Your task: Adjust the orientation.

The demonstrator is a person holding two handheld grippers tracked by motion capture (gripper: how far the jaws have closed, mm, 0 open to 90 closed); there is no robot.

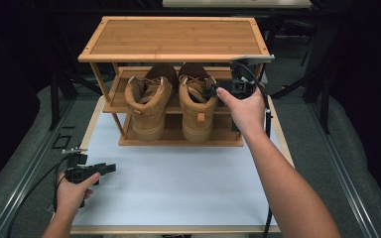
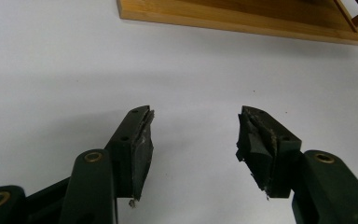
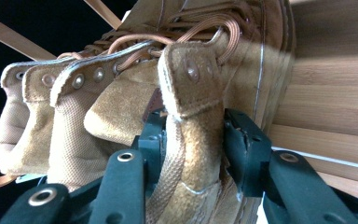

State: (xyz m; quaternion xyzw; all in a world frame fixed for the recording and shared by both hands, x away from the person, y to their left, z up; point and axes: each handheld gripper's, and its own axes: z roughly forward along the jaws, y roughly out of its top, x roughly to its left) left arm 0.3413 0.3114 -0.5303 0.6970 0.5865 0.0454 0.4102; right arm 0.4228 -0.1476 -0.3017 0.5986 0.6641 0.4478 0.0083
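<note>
Boots (image 1: 171,106) — tan suede, ribbed laces — sit on a slatted bamboo rack (image 1: 173,37); right gripper (image 3: 193,140) fingers loosely straddle one padded collar, left gripper (image 2: 193,140) fingers wide over the white tabletop (image 2: 51,70).

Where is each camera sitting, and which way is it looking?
High view: above the person's side, looking forward and down at the white table, wooden rack and two boots; both forearms show, holding the left tool and right tool.
Left gripper view: rides the left tool, facing bare table and the rack's bottom shelf; open jaws show.
Right gripper view: rides the right tool, jaws around the right boot's collar.
Shared: the right boot.
</note>
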